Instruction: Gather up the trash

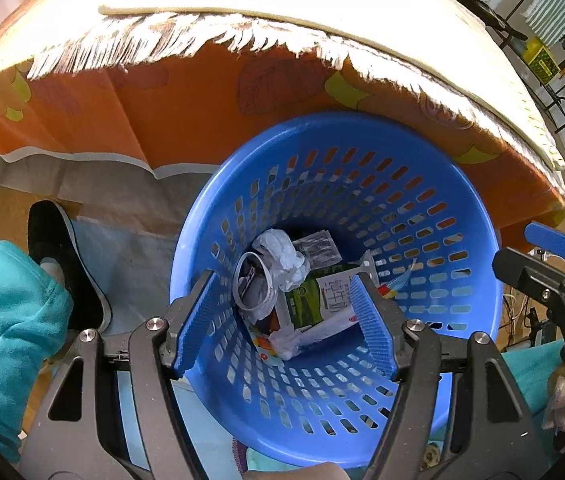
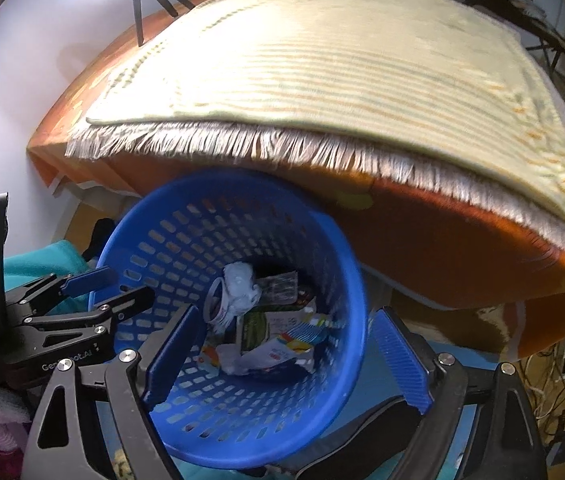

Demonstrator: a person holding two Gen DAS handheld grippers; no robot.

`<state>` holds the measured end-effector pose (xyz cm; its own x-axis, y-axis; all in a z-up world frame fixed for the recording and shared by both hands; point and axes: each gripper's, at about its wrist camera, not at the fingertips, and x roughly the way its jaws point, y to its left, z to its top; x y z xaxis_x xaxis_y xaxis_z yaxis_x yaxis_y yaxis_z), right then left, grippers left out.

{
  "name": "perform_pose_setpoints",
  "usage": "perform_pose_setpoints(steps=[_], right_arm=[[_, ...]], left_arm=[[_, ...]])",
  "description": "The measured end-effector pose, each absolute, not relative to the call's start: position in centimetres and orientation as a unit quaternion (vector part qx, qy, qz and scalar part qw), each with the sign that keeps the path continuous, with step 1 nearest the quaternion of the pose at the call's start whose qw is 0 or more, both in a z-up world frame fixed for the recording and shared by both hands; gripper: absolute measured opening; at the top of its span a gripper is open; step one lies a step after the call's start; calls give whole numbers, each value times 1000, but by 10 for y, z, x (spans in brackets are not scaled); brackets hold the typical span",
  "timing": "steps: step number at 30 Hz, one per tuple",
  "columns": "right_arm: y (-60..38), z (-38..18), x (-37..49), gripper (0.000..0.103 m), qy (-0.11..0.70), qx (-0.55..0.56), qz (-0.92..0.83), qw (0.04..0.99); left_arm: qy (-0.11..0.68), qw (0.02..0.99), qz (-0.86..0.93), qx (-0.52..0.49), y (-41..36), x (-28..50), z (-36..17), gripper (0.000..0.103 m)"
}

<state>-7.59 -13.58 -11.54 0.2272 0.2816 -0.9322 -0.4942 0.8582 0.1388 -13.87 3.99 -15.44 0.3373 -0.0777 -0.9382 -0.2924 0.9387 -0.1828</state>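
Hovering over the blue basket (image 2: 242, 412), both the left gripper (image 1: 286, 320) and the right gripper (image 2: 286, 360) stood wide and empty, wrappers (image 1: 322, 300) piled below. Seemingly a drop was done; next called for seeking remaining trash.

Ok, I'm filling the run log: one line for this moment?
left gripper: open, empty | right gripper: open, empty | both over basket | trash inside

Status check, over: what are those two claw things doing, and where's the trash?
Left gripper open, empty, over blue basket. Right gripper open, empty. Trash lies in basket bottom. Nothing blocking.
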Motion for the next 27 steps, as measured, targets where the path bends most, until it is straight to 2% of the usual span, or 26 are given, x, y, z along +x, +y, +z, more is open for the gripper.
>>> perform_pose_setpoints(steps=[13, 24, 26, 27], right_arm=[[-136, -95, -76, 90, 530, -102, 247, 805], [-144, -46, -66, 91, 488, -74, 251, 833], [-146, -35, -64, 91, 477, -74, 252, 839], [-146, -29, -63, 91, 470, -76, 251, 843]], left_arm=[[562, 810, 66, -153, 36, -138, -138, 70], [518, 845, 54, -122, 32, -123, -78, 70], [510, 851, 52, -116, 34, -119, -67, 73], [503, 855, 51, -112, 34, -117, -60, 78]])
